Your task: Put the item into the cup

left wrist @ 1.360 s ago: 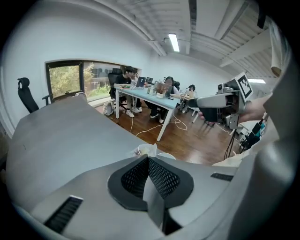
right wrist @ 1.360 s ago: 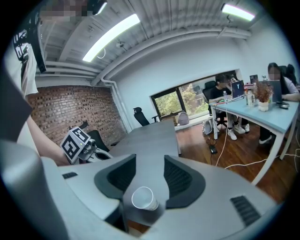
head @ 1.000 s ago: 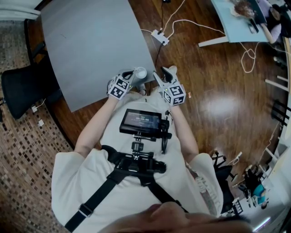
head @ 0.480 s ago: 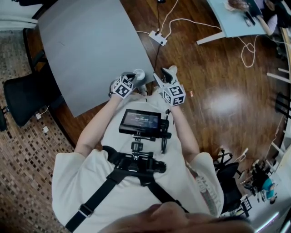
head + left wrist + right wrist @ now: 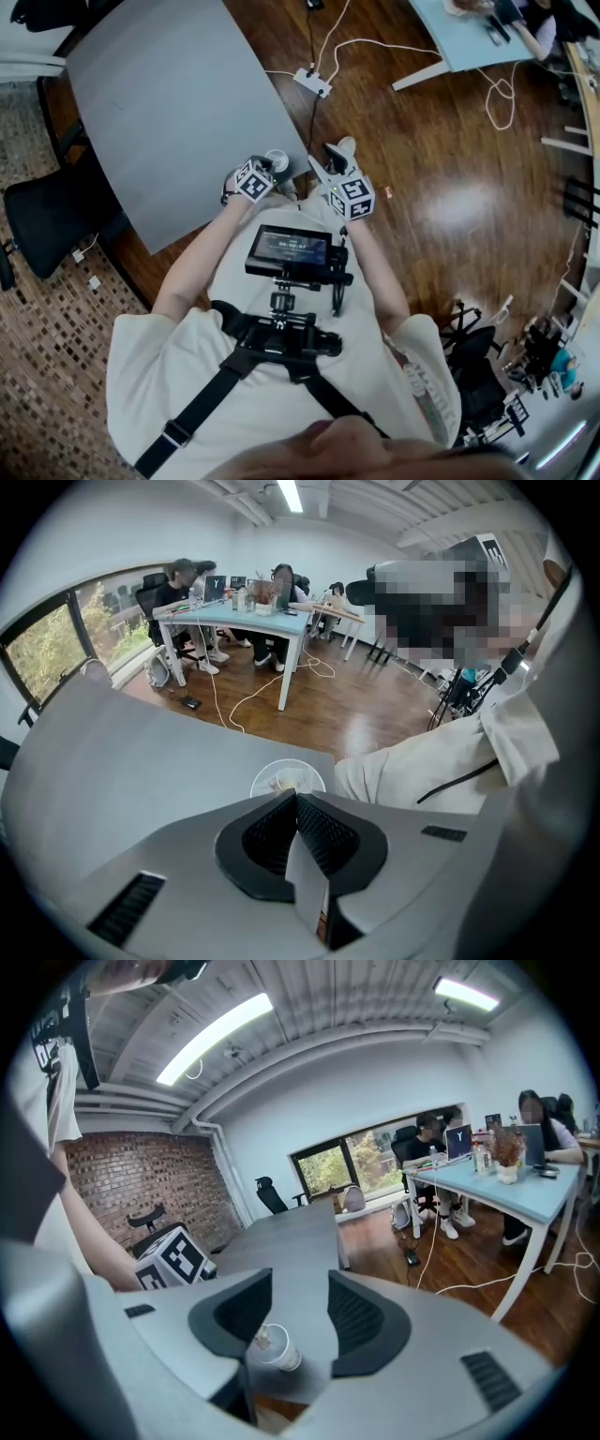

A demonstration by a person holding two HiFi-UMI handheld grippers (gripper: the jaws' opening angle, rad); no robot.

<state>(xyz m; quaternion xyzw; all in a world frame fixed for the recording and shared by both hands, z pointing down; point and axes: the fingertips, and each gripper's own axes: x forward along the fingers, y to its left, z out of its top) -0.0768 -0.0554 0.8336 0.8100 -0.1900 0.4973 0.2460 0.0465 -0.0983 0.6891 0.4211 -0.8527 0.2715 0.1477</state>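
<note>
Cup (image 5: 285,776) half-hidden behind L hand-held gripper (image 5: 295,797); contents unclear.

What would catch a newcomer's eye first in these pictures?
The small cup at the near corner of the grey table draws the eye first. Two tools close in on it: the left hand-held gripper, jaws shut, points at it, and the right hand-held gripper, jaws apart, frames it from beside the table corner. Farther off stands a light-blue desk.

Left gripper (image 5: 295,799) has jaws together; right gripper (image 5: 300,1281) jaws stand apart.
</note>
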